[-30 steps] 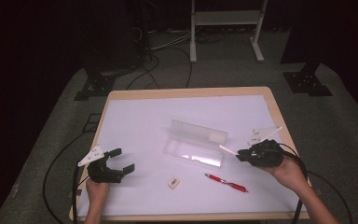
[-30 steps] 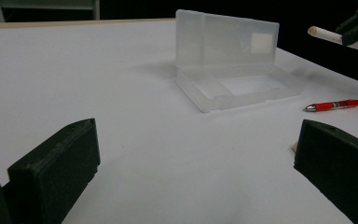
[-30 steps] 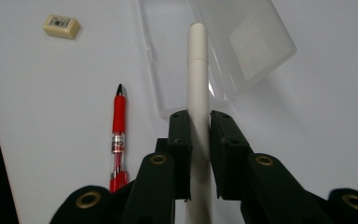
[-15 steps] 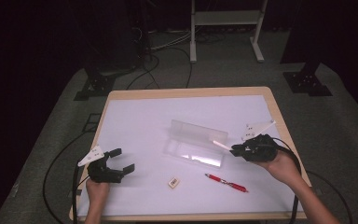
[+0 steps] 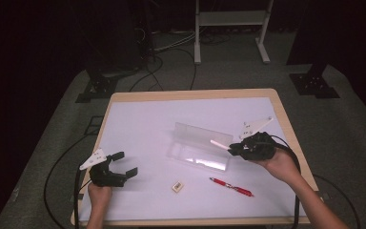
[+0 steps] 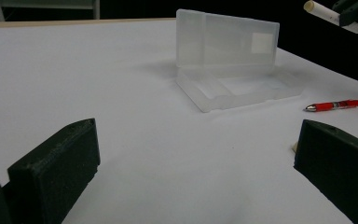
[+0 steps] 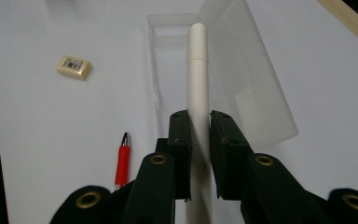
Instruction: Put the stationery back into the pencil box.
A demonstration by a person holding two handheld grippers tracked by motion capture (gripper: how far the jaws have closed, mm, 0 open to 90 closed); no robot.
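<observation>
A clear plastic case [image 5: 198, 148] lies open mid-table with its lid [image 6: 227, 42] standing up. My right gripper [image 5: 237, 149] is shut on a white pen [image 7: 198, 79], holding it in the air just right of the case [image 7: 223, 70], tip pointing over it. The pen [image 6: 328, 13] also shows at the top right of the left gripper view. A red pen [image 5: 231, 187] lies on the white sheet in front of the case, and a small tan eraser [image 5: 177, 186] lies left of it. My left gripper [image 5: 124, 164] rests open at the front left, nothing between its jaws.
A white sheet [image 5: 147, 124] covers the wooden table [image 5: 190, 94]. Cables trail off both grippers over the front edge. Beyond the table stand a white frame [image 5: 228, 19], dark stands and floor cables.
My right gripper has carried the white pen left and slightly up, toward the open case. The left gripper has stayed still.
</observation>
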